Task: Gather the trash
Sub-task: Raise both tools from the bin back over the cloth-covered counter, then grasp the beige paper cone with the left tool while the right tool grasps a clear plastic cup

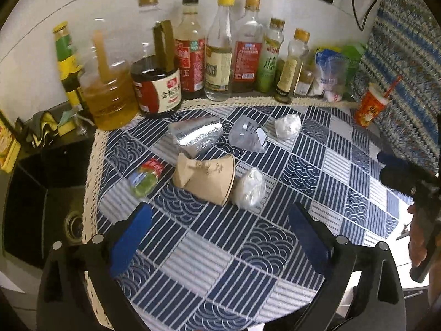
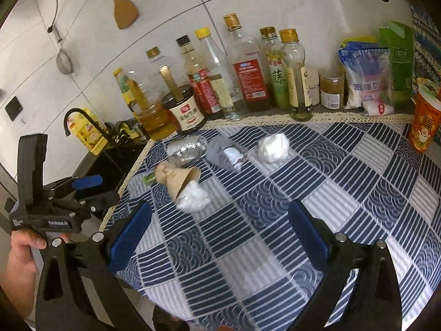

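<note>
While both grippers [image 1: 220, 230] [image 2: 220, 230] gape, crushed paper cup [image 1: 205, 178] lies apparently untouched

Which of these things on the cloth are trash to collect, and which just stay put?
Trash: crushed paper cup, silver foil wrapper, crumpled plastic cup, two white wads, small squashed bottle.

Stays: condiment bottles, orange cup.

Counter: covered by a blue patterned cloth [image 1: 248, 248]
On cloth: crushed paper cup [image 1: 205, 178], foil bag [image 1: 197, 135], two paper wads [image 1: 288, 125], small bottle [image 1: 144, 178]
</note>
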A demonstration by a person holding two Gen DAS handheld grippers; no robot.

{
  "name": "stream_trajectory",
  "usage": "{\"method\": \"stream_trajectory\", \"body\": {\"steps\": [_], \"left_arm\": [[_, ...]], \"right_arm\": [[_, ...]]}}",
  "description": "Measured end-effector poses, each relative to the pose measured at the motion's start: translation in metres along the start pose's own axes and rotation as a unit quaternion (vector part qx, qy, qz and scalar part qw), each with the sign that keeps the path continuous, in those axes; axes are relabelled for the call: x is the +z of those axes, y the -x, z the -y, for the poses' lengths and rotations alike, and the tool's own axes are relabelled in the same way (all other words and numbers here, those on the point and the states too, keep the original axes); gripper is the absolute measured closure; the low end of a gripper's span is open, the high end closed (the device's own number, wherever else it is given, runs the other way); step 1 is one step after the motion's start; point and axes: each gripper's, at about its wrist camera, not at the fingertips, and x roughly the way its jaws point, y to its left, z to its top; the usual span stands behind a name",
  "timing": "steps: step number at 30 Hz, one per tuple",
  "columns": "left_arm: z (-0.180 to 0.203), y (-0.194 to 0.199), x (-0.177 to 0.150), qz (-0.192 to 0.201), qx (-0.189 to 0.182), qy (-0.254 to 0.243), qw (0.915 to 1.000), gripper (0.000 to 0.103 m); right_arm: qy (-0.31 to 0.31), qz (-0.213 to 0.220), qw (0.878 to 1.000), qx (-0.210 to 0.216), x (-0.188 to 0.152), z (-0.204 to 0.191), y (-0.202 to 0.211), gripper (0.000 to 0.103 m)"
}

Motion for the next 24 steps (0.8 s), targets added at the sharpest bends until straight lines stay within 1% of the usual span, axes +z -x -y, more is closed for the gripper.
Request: {"method": "stream_trajectory", "body": {"steps": [5, 12, 18, 24], "left_arm": [[0.004, -0.035, 0.017, -0.025, 0.016, -0.005, 0.9995, 0.007], [-0.006, -0.081, 0.032, -0.066, 0.047, 0.004, 0.9967, 0.007], [-0.012, -0.107, 0.037, -0.094, 0.061, 0.015, 0.9936, 0.007], [-0.015, -0.122, 0.040, -0.108, 0.069, 0.020, 0.9915, 0.007]], "right_arm": [[0.002, -0.007, 1.000, 0.002, 0.020, 0.024, -0.020, 0.005], [-0.003, -0.026, 1.000, 0.015, 0.042, 0.055, -0.049, 0.005], [-0.002, -0.045, 0.999, 0.020, 0.054, 0.073, -0.074, 0.005], [-0.008, -0.070, 0.997, 0.014, 0.062, 0.084, -0.105, 0.005]]}}
